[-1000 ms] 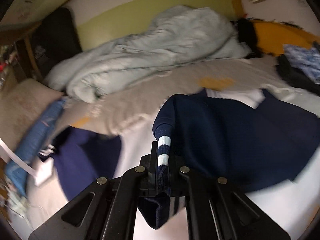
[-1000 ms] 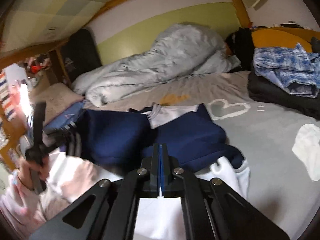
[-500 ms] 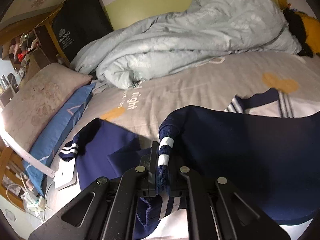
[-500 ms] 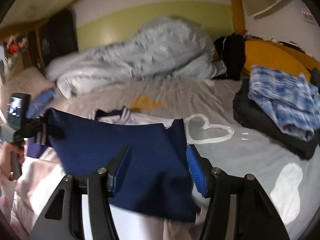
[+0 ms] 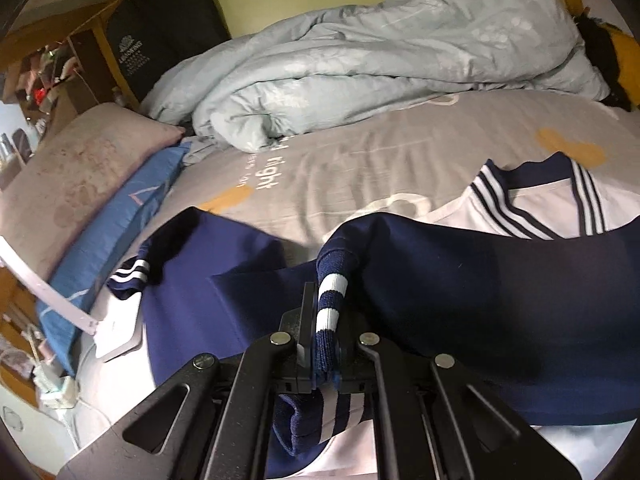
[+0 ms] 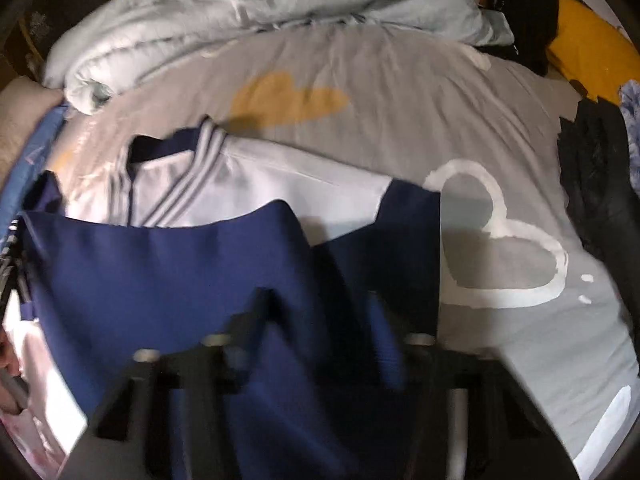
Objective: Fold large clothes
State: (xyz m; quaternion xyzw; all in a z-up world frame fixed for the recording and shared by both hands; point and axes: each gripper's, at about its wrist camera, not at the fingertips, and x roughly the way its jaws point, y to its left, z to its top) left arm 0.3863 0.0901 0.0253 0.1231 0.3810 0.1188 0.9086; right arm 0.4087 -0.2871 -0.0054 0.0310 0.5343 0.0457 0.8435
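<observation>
A navy and white jacket point(image 5: 480, 280) lies on the grey bed sheet point(image 5: 380, 152), its striped collar point(image 5: 576, 200) toward the far side. My left gripper point(image 5: 326, 344) is shut on a navy cuff with white stripes point(image 5: 330, 304) and holds the sleeve over the jacket body. In the right wrist view the jacket point(image 6: 160, 280) shows its white chest point(image 6: 280, 184). My right gripper point(image 6: 320, 328) is blurred, jaws apart, low over the navy fabric, empty.
A crumpled pale blue duvet point(image 5: 380, 52) lies along the far side. A pink pillow point(image 5: 72, 176) and a blue pillow point(image 5: 116, 224) lie at the left. Dark folded clothes point(image 6: 600, 184) and a yellow cushion point(image 6: 592, 48) sit at the right.
The right gripper opened, let go of the jacket and dropped low over the navy fabric. The left gripper kept its hold on the cuff and carried the sleeve across the jacket.
</observation>
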